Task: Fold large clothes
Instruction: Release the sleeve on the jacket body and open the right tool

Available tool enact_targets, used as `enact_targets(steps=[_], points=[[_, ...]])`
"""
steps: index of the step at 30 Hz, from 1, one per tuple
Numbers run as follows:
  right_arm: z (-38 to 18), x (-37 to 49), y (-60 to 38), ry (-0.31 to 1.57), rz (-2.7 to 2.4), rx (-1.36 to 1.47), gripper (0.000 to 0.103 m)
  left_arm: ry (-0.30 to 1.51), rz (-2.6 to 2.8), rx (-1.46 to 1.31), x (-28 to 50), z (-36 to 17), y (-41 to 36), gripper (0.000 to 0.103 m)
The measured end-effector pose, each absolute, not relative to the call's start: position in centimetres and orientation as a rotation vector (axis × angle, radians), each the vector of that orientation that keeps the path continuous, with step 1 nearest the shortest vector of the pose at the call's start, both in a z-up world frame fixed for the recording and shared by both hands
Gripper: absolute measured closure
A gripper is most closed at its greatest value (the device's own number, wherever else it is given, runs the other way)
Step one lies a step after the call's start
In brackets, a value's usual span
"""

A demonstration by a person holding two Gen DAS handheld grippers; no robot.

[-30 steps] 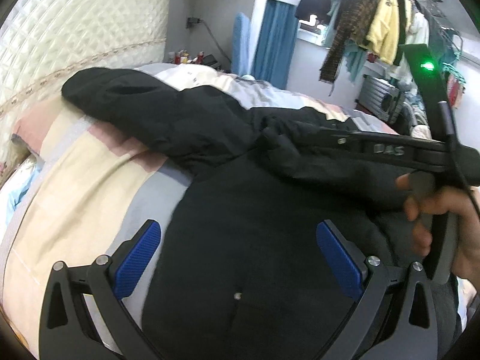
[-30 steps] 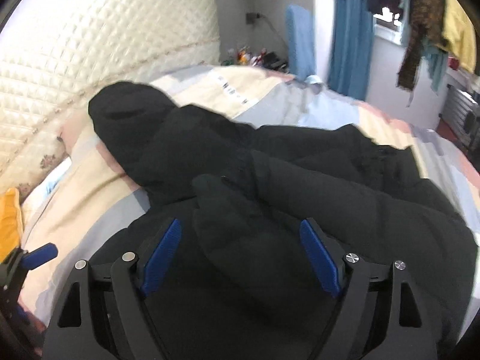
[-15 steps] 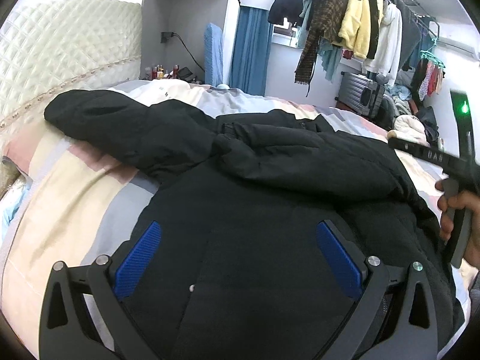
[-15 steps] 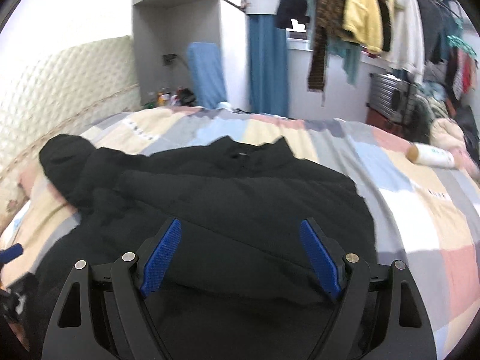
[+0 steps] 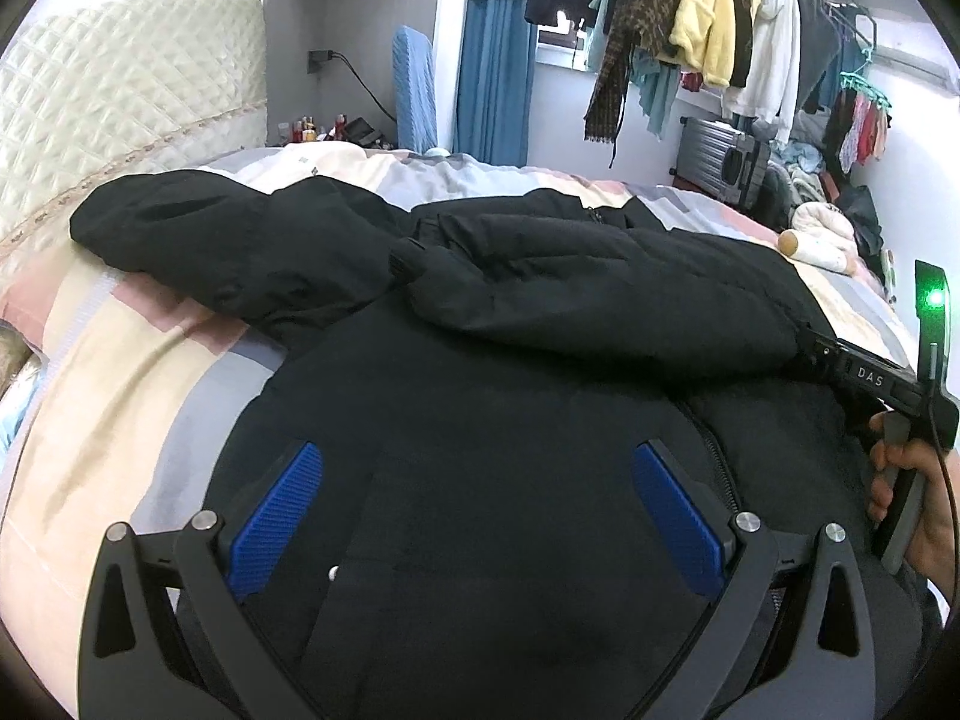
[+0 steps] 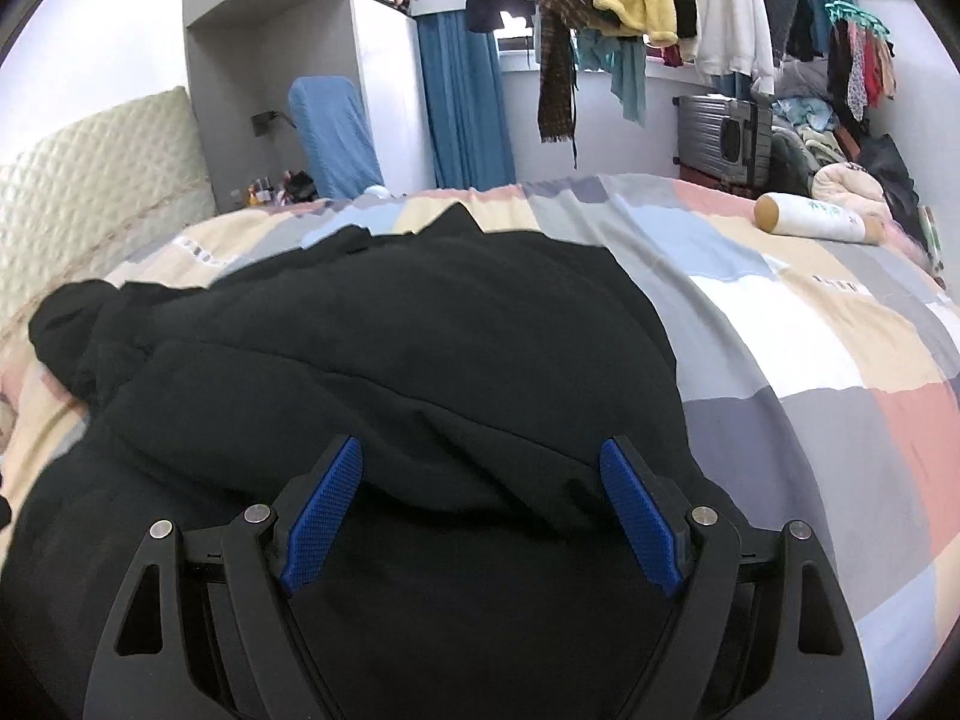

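jacket point(image 5: 480, 408): blk | bedspread point(image 6: 810, 360): pastel patchwork | pads point(image 6: 324, 510): blue | headboard point(image 5: 120, 96): cream quilted

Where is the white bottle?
The white bottle lies on the checked bedspread at the right in the right wrist view, beyond the black jacket, near the piled clothes.

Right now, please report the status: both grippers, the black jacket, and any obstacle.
Left gripper open, right gripper open, both over the black jacket. Jacket on bed, one sleeve folded across. White bottle well clear.
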State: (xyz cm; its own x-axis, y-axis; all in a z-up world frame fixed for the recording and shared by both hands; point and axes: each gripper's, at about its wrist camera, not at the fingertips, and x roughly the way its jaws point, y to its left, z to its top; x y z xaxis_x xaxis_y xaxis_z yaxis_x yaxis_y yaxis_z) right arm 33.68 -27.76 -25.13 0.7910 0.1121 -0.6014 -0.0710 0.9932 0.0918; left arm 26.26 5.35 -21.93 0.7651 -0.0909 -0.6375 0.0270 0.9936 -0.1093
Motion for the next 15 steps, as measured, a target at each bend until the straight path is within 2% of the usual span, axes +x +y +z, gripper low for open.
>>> enact_targets(steps=[8, 13, 15], points=[[-25.7, 33.7, -29.0, 0.659, 0.090, 0.072, 0.021, 0.707, -0.065, -0.098, 26.6, -22.5, 4.5, 0.000], [-25.7, 33.7, -29.0, 0.655, 0.021, -0.057, 0.021, 0.718, -0.056, -0.100, 27.0, -22.9, 4.3, 0.000], [-26.0, 33.7, -30.0, 0.674, 0.016, -0.031, 0.015, 0.722, -0.057, -0.097, 27.0, -22.9, 4.1, 0.000]])
